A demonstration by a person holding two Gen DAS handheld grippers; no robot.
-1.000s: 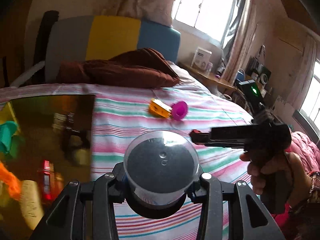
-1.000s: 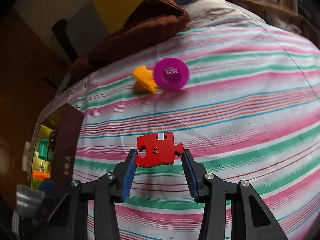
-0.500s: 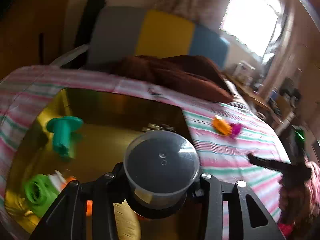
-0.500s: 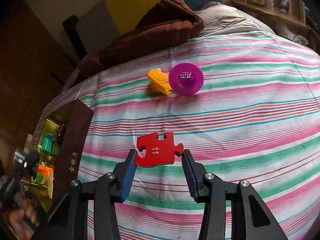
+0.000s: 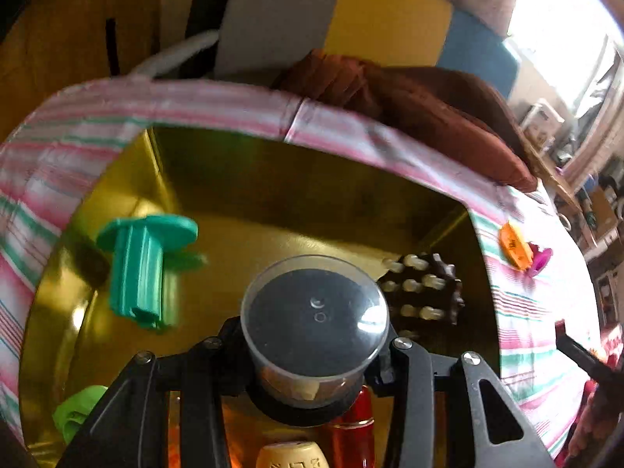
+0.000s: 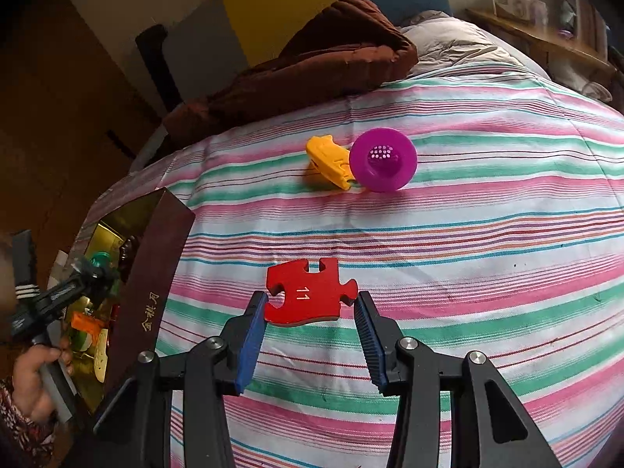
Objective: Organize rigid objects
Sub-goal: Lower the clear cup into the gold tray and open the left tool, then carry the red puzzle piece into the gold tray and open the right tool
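Observation:
My left gripper [image 5: 312,335] is shut on a clear round plastic container [image 5: 314,319] with a dark inside, held over the gold-lined box [image 5: 273,187]. The box holds a teal spool [image 5: 144,269], a brown studded piece [image 5: 425,292], a green piece [image 5: 74,409], a red item [image 5: 351,429] and a cream piece [image 5: 292,456]. My right gripper [image 6: 311,304] is shut on a red puzzle piece [image 6: 308,292] marked 11, above the striped bedsheet [image 6: 487,253]. An orange clip [image 6: 327,160] and a purple disc [image 6: 384,160] lie farther back on the bed.
The box [image 6: 148,292] stands at the bed's left edge in the right wrist view, with the left gripper [image 6: 93,273] over it. A brown blanket [image 6: 312,62] lies at the head of the bed. A cluttered shelf [image 6: 538,35] stands at the far right.
My left gripper has swung left with the clear container, from above the bedsheet to over the box. My right gripper has kept hold of the red puzzle piece and backed off slightly.

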